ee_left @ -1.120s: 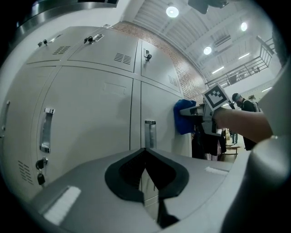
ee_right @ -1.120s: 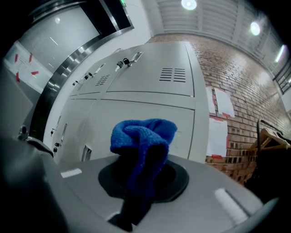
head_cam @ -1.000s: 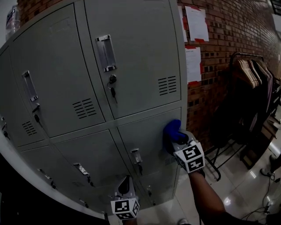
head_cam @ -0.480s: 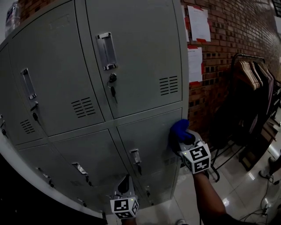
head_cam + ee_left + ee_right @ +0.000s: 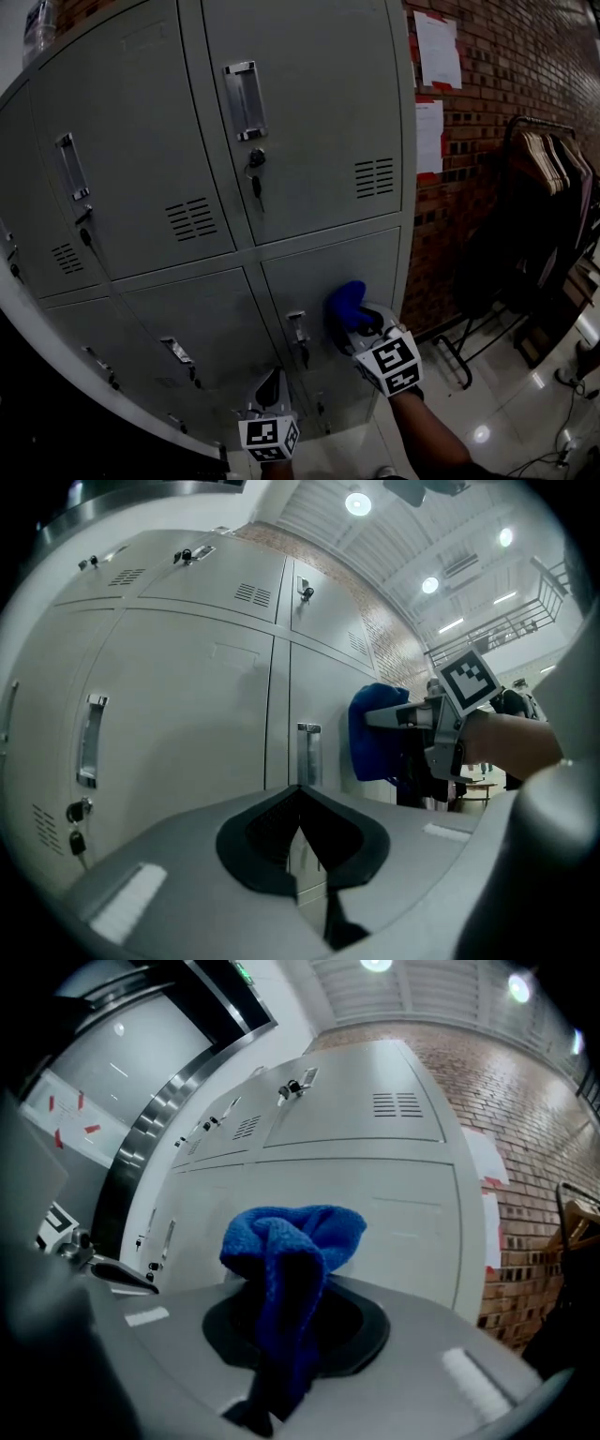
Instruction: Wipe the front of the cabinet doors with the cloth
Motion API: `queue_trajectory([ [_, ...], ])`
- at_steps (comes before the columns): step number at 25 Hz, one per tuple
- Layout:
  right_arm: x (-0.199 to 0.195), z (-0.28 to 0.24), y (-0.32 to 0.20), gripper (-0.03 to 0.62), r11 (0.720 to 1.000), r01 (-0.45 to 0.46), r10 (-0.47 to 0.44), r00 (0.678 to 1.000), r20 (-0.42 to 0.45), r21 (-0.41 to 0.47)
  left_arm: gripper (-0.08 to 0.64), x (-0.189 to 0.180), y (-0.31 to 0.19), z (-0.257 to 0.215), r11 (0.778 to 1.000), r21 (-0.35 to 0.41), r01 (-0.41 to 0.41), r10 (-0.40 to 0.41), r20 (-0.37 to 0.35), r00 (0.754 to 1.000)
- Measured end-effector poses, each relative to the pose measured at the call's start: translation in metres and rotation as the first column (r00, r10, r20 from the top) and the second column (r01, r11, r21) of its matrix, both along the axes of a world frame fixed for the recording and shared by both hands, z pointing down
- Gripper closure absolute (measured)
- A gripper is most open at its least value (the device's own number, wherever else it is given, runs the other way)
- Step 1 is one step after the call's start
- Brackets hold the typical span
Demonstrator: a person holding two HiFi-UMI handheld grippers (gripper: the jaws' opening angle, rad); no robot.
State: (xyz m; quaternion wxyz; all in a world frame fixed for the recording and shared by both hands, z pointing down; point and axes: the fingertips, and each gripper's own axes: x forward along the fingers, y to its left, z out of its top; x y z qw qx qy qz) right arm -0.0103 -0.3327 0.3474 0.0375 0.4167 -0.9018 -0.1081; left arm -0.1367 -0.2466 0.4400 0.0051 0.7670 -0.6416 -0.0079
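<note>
Blue fluffy cloth [image 5: 345, 302], bunched into a wad, sits clamped in our right tongs [image 5: 354, 323], whose jaws are closed on its lower folds. The wad presses against the front of the lower right door [image 5: 319, 267] of the grey metal locker cabinet [image 5: 300, 112], just right of that door's silver pull handle [image 5: 298, 328]. Our left tongs [image 5: 270, 392] hang lower down, pointing at the bottom doors, jaws drawn together with nothing between them. To the right of the cabinet we see a red brick wall [image 5: 506, 84] with white paper sheets [image 5: 438, 47] pinned on it, and a dark rack of hanging clothes [image 5: 548, 169].
</note>
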Motion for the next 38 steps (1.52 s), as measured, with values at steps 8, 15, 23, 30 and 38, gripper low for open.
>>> queue_trajectory([
  [8, -0.059, 0.031, 0.002, 0.537, 0.994, 0.090, -0.093, 0.995, -0.048, -0.059, 0.548, -0.018, 0.011, 0.001, 0.999, 0.000, 0.038, -0.038, -0.005, 0.999],
  [15, -0.047, 0.037, -0.007, 0.535, 0.996, 0.060, -0.063, 0.997, -0.052, -0.063, 0.548, -0.033, 0.016, 0.004, 0.998, -0.010, 0.070, -0.070, -0.010, 0.998],
  [23, 0.012, 0.039, -0.026, 0.535, 0.998, -0.037, 0.033, 0.997, -0.064, -0.052, 0.548, -0.015, 0.009, 0.005, 0.999, -0.010, 0.031, -0.031, -0.017, 0.999],
  [30, 0.067, 0.045, -0.044, 0.534, 0.987, -0.151, 0.147, 0.987, -0.068, -0.059, 0.548, 0.000, 0.003, 0.004, 1.000, -0.007, 0.003, -0.003, -0.019, 1.000],
  [38, 0.098, 0.051, -0.054, 0.534, 0.973, -0.214, 0.209, 0.975, -0.074, -0.080, 0.548, 0.013, -0.004, 0.003, 1.000, -0.006, -0.020, 0.020, -0.014, 1.000],
])
